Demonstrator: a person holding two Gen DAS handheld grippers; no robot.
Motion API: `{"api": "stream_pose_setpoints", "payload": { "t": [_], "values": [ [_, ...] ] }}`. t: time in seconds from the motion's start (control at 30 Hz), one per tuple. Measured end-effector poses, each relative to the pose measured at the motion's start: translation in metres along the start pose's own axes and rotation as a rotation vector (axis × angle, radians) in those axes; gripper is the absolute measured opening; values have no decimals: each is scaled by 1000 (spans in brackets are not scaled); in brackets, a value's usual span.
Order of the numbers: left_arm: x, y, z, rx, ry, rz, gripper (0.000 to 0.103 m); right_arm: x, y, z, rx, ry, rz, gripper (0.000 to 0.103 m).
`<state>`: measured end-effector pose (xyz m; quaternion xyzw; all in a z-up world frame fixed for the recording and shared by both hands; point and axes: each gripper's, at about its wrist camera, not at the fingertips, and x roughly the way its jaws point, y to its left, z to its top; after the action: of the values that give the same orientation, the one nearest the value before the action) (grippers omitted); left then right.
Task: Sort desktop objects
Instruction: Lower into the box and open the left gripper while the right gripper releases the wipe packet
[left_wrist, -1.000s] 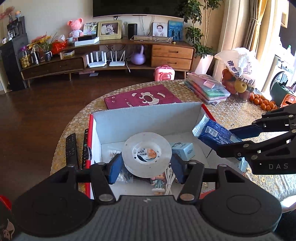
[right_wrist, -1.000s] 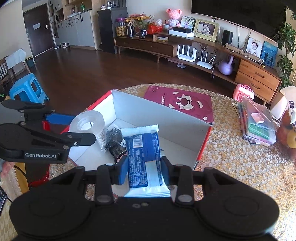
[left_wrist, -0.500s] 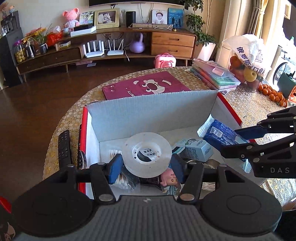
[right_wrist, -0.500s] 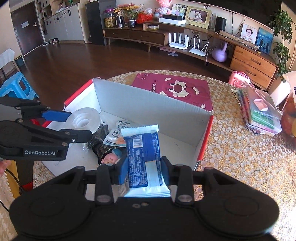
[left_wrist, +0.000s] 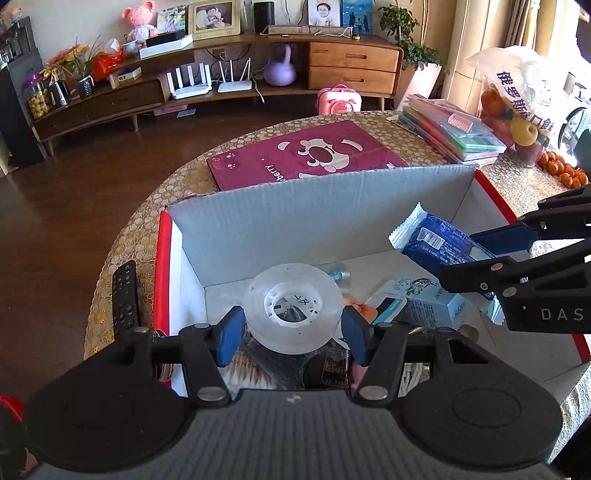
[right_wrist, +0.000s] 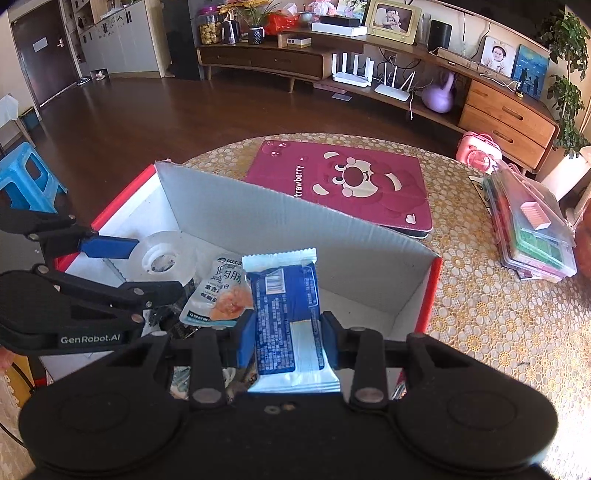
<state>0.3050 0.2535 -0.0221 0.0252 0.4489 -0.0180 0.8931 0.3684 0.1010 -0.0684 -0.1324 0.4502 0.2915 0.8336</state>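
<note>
Left gripper (left_wrist: 291, 330) clenched on the clear tape roll (left_wrist: 293, 312), right gripper (right_wrist: 288, 334) pinching the blue snack packet (right_wrist: 286, 295), both over the open cardboard box (left_wrist: 314, 221) (already cluttered). I'd lower each before letting go, clear of the walls.

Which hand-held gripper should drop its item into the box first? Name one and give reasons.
Probably the left hand-held gripper: its tape roll hangs over the box contents, inside the walls. The right hand-held gripper holds the blue packet nearer the box's front edge.
</note>
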Motion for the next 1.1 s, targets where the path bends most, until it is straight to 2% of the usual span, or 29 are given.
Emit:
{"api": "stream_pose_setpoints", "payload": {
  "t": [0.23,0.47,0.6,1.1],
  "values": [
    [17,8,3,-6,32,4,57,19,-3,6,17,30,5,37],
    [23,-3,5,54,52,-2,57,34,-5,-1,28,60,3,37],
    [28,-8,5,80,60,2,57,34,-6,-3,26,56,6,37],
    [41,-10,11,77,107,10,57,32,-7,-5,6,48,9,41]
  ]
}}
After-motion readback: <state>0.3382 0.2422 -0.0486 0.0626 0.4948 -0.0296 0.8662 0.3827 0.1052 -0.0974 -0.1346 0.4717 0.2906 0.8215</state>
